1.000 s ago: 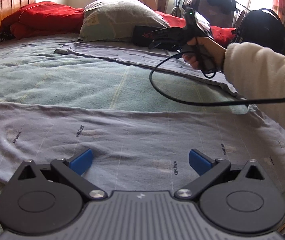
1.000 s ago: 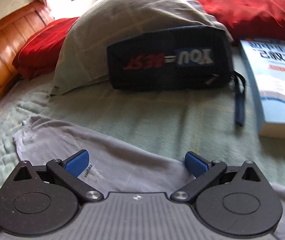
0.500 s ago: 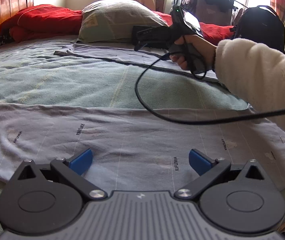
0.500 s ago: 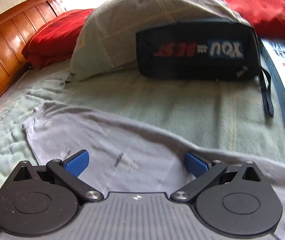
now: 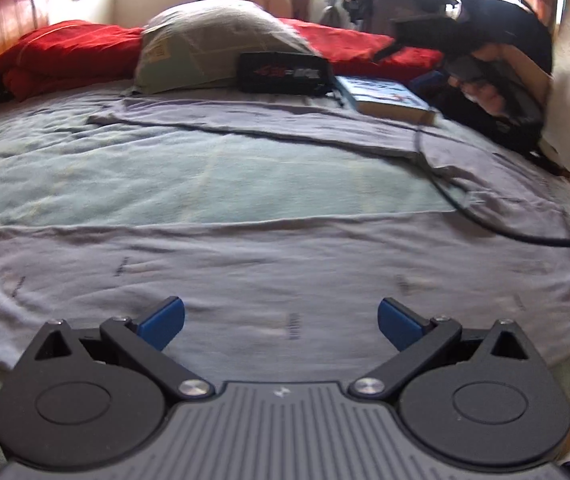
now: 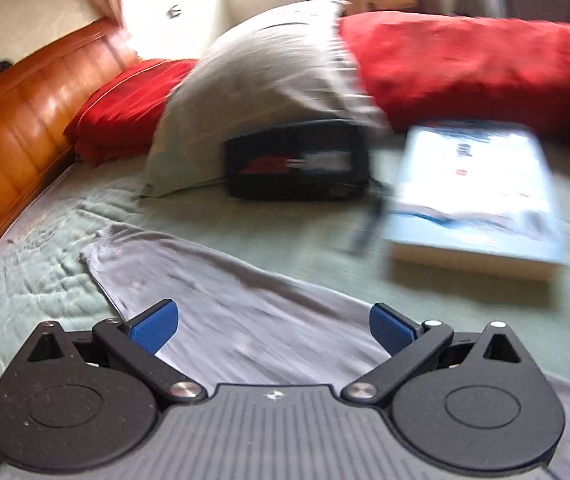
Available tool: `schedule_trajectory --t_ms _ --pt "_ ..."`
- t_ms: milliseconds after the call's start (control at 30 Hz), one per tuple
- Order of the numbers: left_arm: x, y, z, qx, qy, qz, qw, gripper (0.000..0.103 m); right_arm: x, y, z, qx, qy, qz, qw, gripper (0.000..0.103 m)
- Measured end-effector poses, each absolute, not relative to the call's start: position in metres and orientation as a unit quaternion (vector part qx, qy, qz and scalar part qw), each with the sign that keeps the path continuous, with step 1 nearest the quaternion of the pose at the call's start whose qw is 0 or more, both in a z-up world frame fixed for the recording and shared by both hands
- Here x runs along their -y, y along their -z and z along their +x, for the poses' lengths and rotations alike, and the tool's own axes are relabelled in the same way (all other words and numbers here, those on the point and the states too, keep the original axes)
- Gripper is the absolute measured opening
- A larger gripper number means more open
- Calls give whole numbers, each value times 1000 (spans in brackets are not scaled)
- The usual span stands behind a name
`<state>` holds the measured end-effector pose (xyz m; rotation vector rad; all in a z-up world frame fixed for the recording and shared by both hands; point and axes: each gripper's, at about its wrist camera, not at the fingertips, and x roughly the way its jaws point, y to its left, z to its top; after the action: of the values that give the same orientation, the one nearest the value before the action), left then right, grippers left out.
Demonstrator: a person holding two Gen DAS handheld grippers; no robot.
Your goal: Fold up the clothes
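No legible text on pouch (image 5: 283,72), book (image 6: 477,184) or garment (image 5: 285,272).

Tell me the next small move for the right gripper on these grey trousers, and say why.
Probably lower the right gripper onto the far leg of the grey trousers just below it and close on the cloth. Both it and the left gripper are open and hold nothing, and the trousers lie spread flat on the green bedsheet, not yet folded. The book lies clear of that leg.
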<state>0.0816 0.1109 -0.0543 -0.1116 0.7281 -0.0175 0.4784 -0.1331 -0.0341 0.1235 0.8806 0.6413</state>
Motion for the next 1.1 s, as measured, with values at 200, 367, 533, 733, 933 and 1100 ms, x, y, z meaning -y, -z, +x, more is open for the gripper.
schedule_trajectory --t_ms 200,367,533,733,933,1100 --pt "-77 43 85 -357 38 -44 932 102 233 61 452 -457 -279 114 837 103" --pt "-52 39 91 -367 56 -34 928 102 262 103 425 -451 -292 128 833 103" --pt "-38 44 100 -380 62 -55 921 102 264 113 408 -400 -311 118 854 103" --pt "-26 50 108 -398 54 -59 914 102 261 103 411 -420 -315 103 845 103" --pt "-17 47 103 -402 48 -40 914 102 247 91 390 -424 -368 136 816 103" --pt "-13 45 99 -396 49 -47 916 102 222 109 386 -448 -381 122 799 103"
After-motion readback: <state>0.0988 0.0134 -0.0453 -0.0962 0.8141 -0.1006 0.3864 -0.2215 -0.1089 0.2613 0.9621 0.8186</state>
